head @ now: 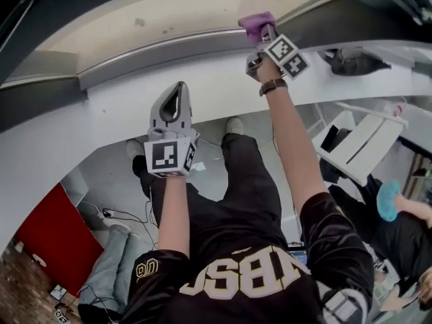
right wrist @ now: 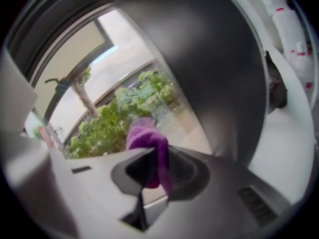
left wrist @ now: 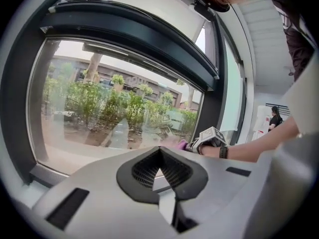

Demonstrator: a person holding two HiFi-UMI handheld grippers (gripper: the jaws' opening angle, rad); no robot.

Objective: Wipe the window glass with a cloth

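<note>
A purple cloth [head: 255,25] is clamped in my right gripper [head: 260,34], which is shut on it and holds it up against the window glass [head: 169,12] near the pane's lower right corner. In the right gripper view the cloth [right wrist: 148,142] bulges out between the jaws in front of the glass [right wrist: 119,98]. My left gripper [head: 177,92] is lower and to the left, over the white sill, shut with nothing in it. In the left gripper view its jaws [left wrist: 160,152] meet at the tip, and the cloth [left wrist: 182,144] shows far right on the glass [left wrist: 109,103].
A white sill [head: 223,86] runs below the pane and a dark frame [left wrist: 212,103] borders it on the right. On the floor stand a red panel [head: 54,238] at left and a white rack [head: 361,140] at right. Another person [head: 395,211] is at the right.
</note>
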